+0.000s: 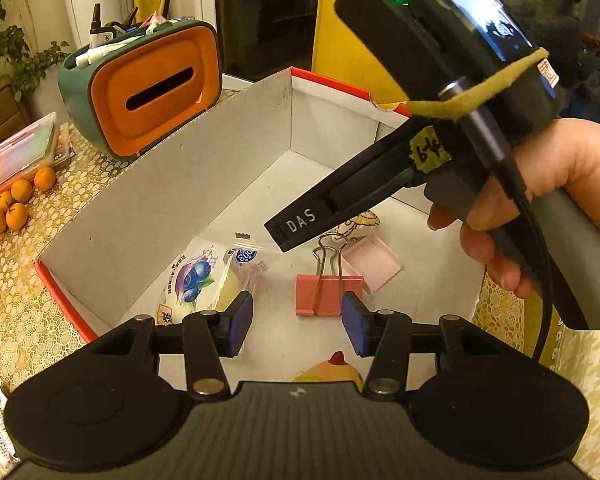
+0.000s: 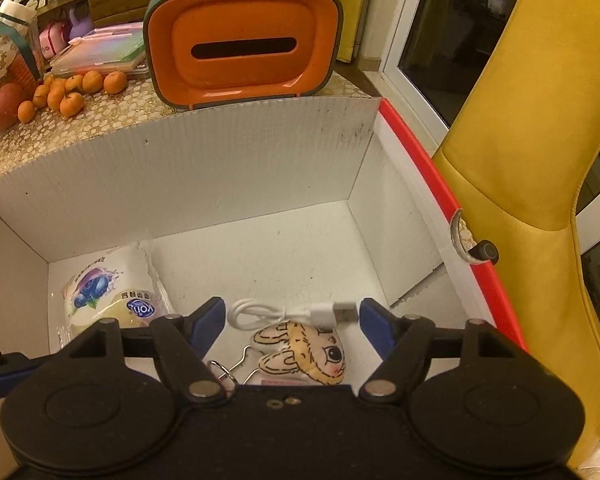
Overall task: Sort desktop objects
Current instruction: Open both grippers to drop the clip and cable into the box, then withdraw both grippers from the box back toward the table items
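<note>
Both grippers hang open and empty over the box (image 2: 220,168): left gripper (image 1: 296,320) above the pink binder clip (image 1: 328,294), right gripper (image 2: 292,320) above the white USB cable (image 2: 292,314). Best withdraw straight upward, clear of the walls; beyond stands the orange tissue holder (image 2: 244,44).

**Black claws, blue pads, bare hand**

The left claw (image 1: 296,316) is matte black with blue pads (image 1: 240,320), silver rivets and round housings. The right claw (image 2: 292,320) matches; its black body carries white "DAS" lettering, a green light, a yellow strap, a taped label and a black cable. The right hand (image 1: 540,200) is bare-skinned.
</note>
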`<state>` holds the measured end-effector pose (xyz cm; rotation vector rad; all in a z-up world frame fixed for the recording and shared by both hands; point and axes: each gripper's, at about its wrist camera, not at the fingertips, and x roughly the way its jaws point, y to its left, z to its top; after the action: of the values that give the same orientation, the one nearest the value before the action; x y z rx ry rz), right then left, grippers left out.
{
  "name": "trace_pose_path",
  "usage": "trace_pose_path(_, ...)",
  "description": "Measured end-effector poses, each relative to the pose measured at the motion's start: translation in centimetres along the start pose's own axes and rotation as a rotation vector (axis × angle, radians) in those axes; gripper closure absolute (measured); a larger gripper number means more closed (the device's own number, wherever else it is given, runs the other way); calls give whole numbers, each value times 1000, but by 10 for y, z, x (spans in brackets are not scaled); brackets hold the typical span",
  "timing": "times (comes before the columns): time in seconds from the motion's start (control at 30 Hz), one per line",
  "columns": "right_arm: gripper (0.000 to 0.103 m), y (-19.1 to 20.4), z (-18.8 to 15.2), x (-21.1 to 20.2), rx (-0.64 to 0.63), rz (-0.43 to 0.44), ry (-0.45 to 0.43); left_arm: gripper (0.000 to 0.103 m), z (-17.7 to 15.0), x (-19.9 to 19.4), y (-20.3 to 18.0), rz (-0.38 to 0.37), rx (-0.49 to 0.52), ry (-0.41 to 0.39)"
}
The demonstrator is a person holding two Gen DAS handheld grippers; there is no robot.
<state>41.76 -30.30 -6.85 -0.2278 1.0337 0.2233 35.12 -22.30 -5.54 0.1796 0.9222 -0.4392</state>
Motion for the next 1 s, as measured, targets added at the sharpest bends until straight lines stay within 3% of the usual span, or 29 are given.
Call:
trace_pose_path(0.33,25,-1,-4,-31,26,52,-67,55,-4,-21,3,-2,-32,-39)
trace_pose_path(1.0,25,11,-52,-124,31,137,-235,55,-38,-102,-2,-25,-47,-155)
